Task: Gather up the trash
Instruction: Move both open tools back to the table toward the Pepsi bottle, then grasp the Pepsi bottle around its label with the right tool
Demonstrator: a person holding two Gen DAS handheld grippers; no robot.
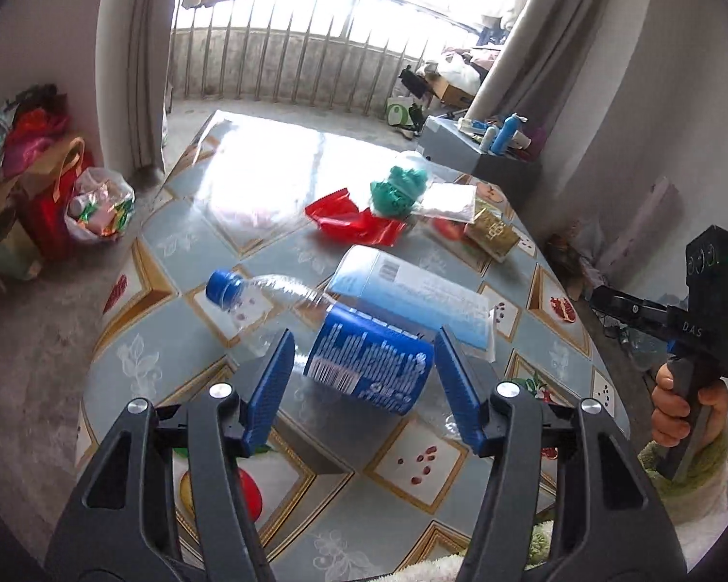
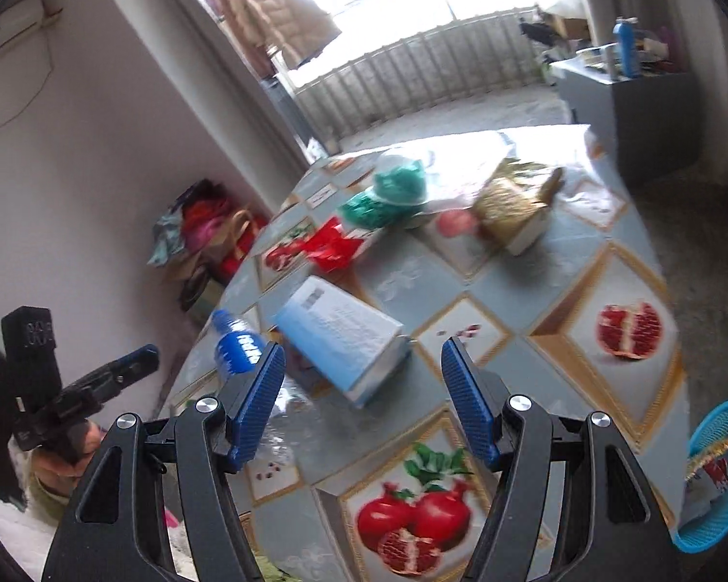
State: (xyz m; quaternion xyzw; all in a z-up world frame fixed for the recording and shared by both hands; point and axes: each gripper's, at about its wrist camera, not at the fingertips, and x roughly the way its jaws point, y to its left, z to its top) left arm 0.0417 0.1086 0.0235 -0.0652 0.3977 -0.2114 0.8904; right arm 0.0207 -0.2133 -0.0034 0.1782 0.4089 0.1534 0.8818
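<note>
A clear plastic bottle [image 1: 369,363] with a blue cap and blue label lies on its side on the patterned table [image 1: 179,330]. My left gripper [image 1: 362,334] is open and frames the bottle. From the right wrist view the left gripper [image 2: 145,354] is still short of the bottle [image 2: 238,347], not touching it. A light blue box [image 2: 344,334] lies just behind the bottle. My right gripper [image 2: 364,344] hovers open in front of that box, with nothing between its fingers. Farther back lie a red wrapper [image 1: 354,220], a green crumpled bag [image 1: 398,189], a clear packet [image 1: 449,201] and a gold box [image 1: 490,233].
A blue mesh basket [image 2: 713,465] holding some wrappers sits off the table's right edge. On the floor to the left are a filled plastic bag [image 1: 99,206] and red bags [image 1: 48,184]. A grey cabinet [image 1: 475,155] with bottles stands beyond the table. A hand [image 1: 674,402] holds the right gripper.
</note>
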